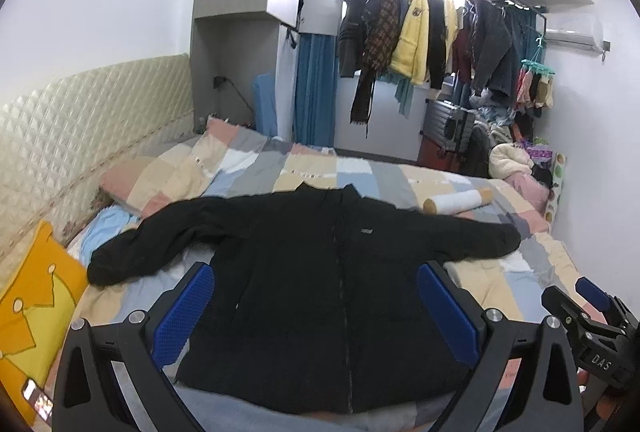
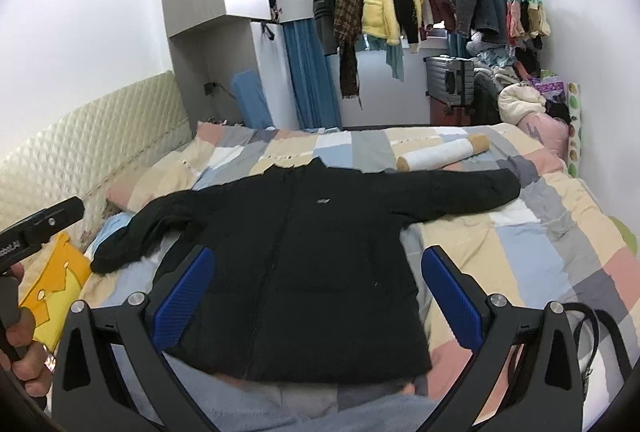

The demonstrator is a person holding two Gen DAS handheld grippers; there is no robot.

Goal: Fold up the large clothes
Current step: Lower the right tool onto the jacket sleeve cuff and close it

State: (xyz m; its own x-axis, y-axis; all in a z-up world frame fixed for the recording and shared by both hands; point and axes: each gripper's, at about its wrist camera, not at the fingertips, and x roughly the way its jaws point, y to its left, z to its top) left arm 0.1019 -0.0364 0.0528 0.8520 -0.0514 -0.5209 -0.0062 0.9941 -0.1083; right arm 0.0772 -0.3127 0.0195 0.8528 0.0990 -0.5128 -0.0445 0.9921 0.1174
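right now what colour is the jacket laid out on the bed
Black, with a small pale chest logo; the right wrist view shows it best.

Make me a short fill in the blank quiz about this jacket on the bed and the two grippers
The jacket lying flat on the bed is ____ in colour.
Both its sleeves are spread ____.
The left gripper and the right gripper both have their jaws ____.
The roll past the jacket's collar is wrapped in ____.

Missing words: black; out to the sides; open; white

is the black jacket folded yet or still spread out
Spread out: the black jacket lies flat, front up, on the bed, both sleeves stretched sideways.
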